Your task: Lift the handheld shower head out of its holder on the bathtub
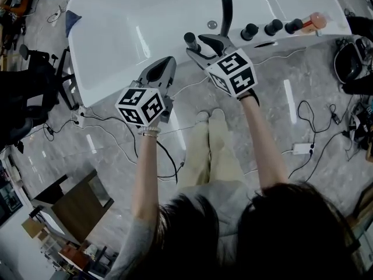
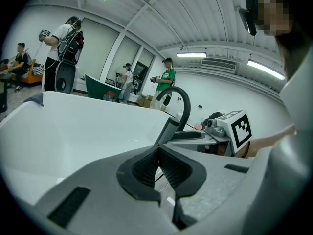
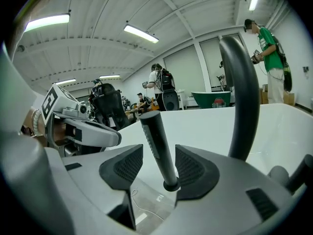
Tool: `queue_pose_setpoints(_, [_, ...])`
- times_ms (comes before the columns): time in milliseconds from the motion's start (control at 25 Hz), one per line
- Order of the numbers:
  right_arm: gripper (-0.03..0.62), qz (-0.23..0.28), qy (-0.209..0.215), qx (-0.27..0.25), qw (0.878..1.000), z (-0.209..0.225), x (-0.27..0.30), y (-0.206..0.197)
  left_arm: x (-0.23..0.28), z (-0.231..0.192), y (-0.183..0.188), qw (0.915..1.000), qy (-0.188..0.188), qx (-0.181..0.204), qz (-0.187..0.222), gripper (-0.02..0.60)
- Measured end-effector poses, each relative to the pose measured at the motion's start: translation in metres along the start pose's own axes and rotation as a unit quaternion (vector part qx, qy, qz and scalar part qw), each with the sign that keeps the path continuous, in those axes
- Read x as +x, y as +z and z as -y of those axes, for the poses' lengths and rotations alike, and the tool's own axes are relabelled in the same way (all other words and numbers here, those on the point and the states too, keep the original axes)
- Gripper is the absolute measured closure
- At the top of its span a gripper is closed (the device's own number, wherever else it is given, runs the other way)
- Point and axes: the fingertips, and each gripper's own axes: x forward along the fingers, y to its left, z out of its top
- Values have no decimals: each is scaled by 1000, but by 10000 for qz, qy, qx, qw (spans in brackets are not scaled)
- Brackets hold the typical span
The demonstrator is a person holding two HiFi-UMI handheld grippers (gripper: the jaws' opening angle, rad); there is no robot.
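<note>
The handheld shower head (image 1: pixel 191 39) is a slim black stick standing in its holder on the white bathtub's rim (image 1: pixel 116 69). In the right gripper view its handle (image 3: pixel 155 141) rises upright between the two pads of my right gripper (image 3: pixel 159 168), which is open, with a gap on each side of the handle. The round holder (image 3: pixel 171 184) sits at the handle's foot. From above, my right gripper (image 1: pixel 201 46) is at the rim beside the stick. My left gripper (image 1: pixel 166 63) hangs over the rim further left, shut and empty (image 2: pixel 157 165).
A black arched faucet spout (image 1: pixel 225 4) stands just behind the shower head, close to the right jaw (image 3: pixel 239 97). Black knobs (image 1: pixel 273 27) line the rim to the right. Cables (image 1: pixel 309 121) lie on the floor. Several people stand in the background.
</note>
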Motion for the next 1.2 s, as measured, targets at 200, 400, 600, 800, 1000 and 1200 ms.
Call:
queue_pose_setpoints(200, [411, -152, -34, -126, 9998, 1, 18, -23, 6, -16, -19, 9999, 42, -87, -44, 577])
queue_pose_setpoints(400, [408, 12, -52, -159, 9999, 9, 29, -33, 21, -21, -33, 10000, 18, -77, 24, 577])
queue_pose_setpoints(600, [408, 154, -50, -123, 9998, 8, 40, -36, 25, -28, -41, 9998, 27, -162, 132, 577])
queue_pose_setpoints(800, [408, 228, -197, -87, 9995, 14, 47, -37, 29, -29, -45, 9998, 28, -127, 147, 577])
queue_pose_setpoints(1000, [429, 154, -130, -150, 9997, 11, 54, -38, 32, -31, -46, 9998, 39, -137, 131, 577])
queue_pose_setpoints(1200, [453, -89, -217, -410, 9989, 11, 53, -38, 32, -29, -42, 9998, 35, -170, 133, 577])
